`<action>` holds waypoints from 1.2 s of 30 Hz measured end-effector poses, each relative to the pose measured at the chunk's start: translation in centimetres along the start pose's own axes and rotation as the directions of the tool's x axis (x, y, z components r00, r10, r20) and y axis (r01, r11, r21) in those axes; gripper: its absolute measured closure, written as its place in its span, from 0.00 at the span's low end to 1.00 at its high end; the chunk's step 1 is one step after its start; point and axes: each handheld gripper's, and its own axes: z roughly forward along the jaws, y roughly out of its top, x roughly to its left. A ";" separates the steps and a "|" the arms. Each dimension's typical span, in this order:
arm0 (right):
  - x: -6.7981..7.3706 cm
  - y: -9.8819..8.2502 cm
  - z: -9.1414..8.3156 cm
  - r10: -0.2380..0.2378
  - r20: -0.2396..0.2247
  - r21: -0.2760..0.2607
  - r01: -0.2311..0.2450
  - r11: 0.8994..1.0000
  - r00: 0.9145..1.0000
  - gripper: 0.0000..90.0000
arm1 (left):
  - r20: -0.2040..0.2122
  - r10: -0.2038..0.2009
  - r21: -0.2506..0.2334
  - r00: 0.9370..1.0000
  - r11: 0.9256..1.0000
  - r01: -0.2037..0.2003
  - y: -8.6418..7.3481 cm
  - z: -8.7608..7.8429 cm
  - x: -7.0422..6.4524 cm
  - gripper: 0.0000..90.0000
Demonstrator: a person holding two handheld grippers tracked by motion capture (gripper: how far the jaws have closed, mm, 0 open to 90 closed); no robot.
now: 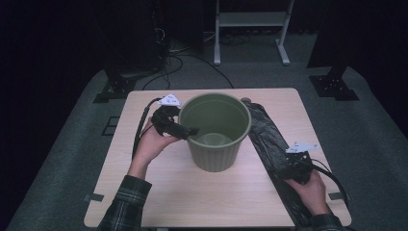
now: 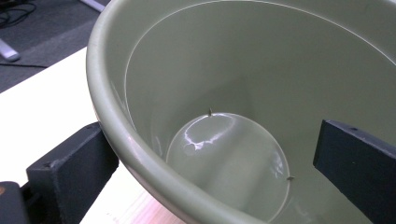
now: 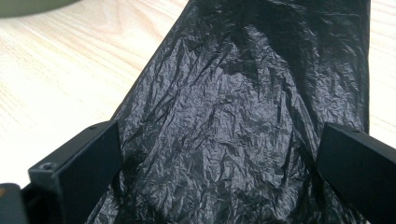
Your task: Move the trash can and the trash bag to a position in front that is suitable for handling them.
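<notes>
A pale wooden table (image 1: 226,192) stands on grey carpet in a dark room, with a white metal stand (image 1: 251,29) and loose cables behind it. In the high view a green ribbed bucket (image 1: 216,130) sits upright near the table's middle. The left gripper (image 1: 185,131) comes in from the bucket's left side, its jaws straddling the rim, one outside the wall and one inside. A black plastic bag (image 1: 269,139) lies flat along the right of the bucket, running toward the near edge, and the right gripper (image 1: 293,166) rests low over its nearer half (the person's plaid sleeves enter from the bottom).

In the left gripper view the bucket (image 2: 243,84) lies between the jaws: its rim crosses just past the outer jaw at lower left, while the other jaw hangs inside the hollow at right, apart from the wall. The jaws stand wide, gripping nothing. The round glossy bottom shows ahead of them.

In the right gripper view the crinkled bag (image 3: 243,121) spreads between and beyond the jaws, which stand wide at either edge of it, not pinching it. Bare table (image 3: 60,70) shows beside the left jaw.
</notes>
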 end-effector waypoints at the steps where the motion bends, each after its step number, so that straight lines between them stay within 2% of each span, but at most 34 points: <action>1: 0.0 0.0 0.0 -0.001 0.000 0.001 0.001 1.000 1.000 0.00 | 0.006 0.004 0.001 1.000 1.000 -0.004 0.1 0.2 -0.2 0.00; 5: 0.0 0.0 0.0 -0.001 0.000 0.000 0.001 1.000 1.000 0.00 | 0.029 0.021 0.008 0.999 1.000 -0.021 0.5 0.6 -1.2 0.00; 13: 0.0 0.0 0.0 -0.001 0.000 0.001 0.001 1.000 1.000 0.00 | 0.039 0.010 0.020 0.999 1.000 -0.011 0.2 0.4 -2.4 0.00; 17: 0.0 0.0 0.0 -0.002 0.001 0.001 0.002 1.000 1.000 0.00 | 0.040 0.017 0.025 0.999 1.000 -0.018 0.2 0.4 -2.5 0.00; 19: 0.0 0.0 0.0 -0.002 0.001 0.001 0.002 1.000 1.000 0.00 | 0.047 0.010 0.017 0.999 1.000 -0.010 0.2 0.3 -2.4 0.00; 21: 0.0 0.0 0.0 -0.002 0.001 0.001 0.002 1.000 1.000 0.00 | 0.065 -0.013 -0.009 0.998 1.000 0.014 0.2 0.1 -2.0 0.00; 23: 0.0 0.0 0.0 -0.002 0.001 0.002 0.002 1.000 1.000 0.00 | 0.060 -0.012 -0.016 0.998 1.000 0.013 0.2 0.0 -1.9 0.00; 26: 0.0 0.0 0.0 -0.001 0.001 0.000 0.001 1.000 1.000 0.00 | 0.052 -0.017 -0.063 0.999 0.998 0.020 0.5 -1.0 -1.7 0.00; 27: 0.0 0.0 0.0 -0.001 0.001 0.000 0.001 1.000 1.000 0.00 | 0.052 -0.017 -0.063 0.999 0.998 0.020 0.5 -1.0 -1.7 0.00; 30: 0.0 0.0 0.0 -0.001 0.001 0.000 0.001 1.000 1.000 0.00 | 0.033 -0.014 -0.099 0.999 0.995 0.017 0.5 -2.7 -1.6 0.00; 36: 0.0 0.0 0.0 -0.001 0.001 0.000 0.001 1.000 1.000 0.00 | -0.007 -0.011 -0.111 1.000 0.994 0.010 -1.4 -4.8 -1.9 0.00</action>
